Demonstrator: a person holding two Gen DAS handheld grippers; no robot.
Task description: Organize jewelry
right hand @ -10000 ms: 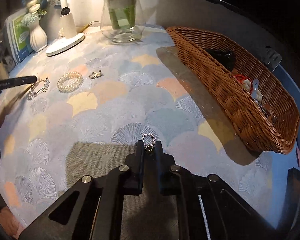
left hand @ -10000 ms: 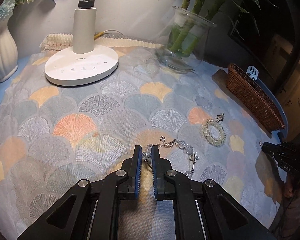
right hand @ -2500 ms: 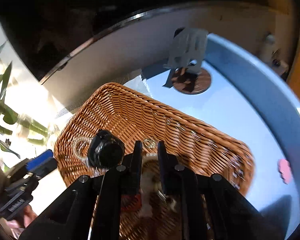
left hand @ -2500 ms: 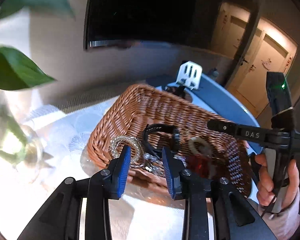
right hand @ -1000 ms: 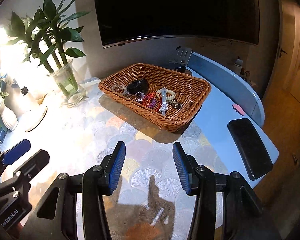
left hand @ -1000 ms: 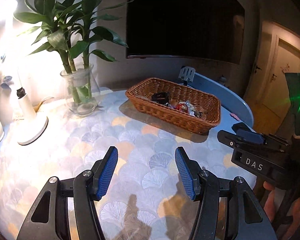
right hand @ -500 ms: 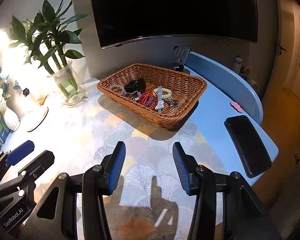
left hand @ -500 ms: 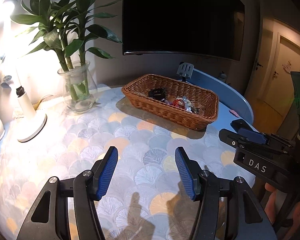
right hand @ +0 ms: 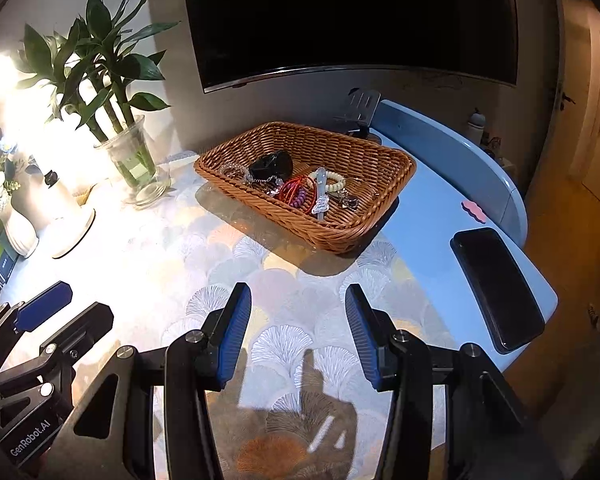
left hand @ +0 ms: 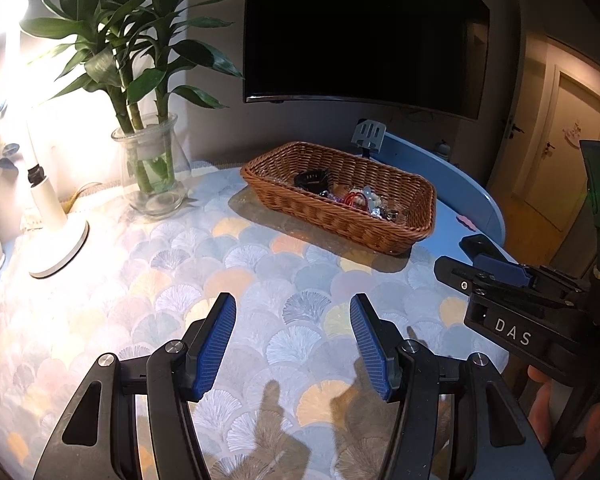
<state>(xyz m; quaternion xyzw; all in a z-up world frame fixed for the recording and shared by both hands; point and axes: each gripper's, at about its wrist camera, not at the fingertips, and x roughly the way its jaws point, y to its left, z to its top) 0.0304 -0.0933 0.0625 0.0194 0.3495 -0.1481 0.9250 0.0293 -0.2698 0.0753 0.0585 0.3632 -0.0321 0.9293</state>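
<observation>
Lamp (left hand: 54, 236), bamboo vase (left hand: 150, 168), phone (right hand: 498, 288), dark television (left hand: 364, 32).

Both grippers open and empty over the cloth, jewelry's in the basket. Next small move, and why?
Probably none beyond setting the grippers down. The left gripper and right gripper are open with nothing between the fingers, all the jewelry that shows lies inside the wicker basket, and the patterned cloth shows no loose piece in either view. If anything, scan the cloth's hidden near edge first.
</observation>
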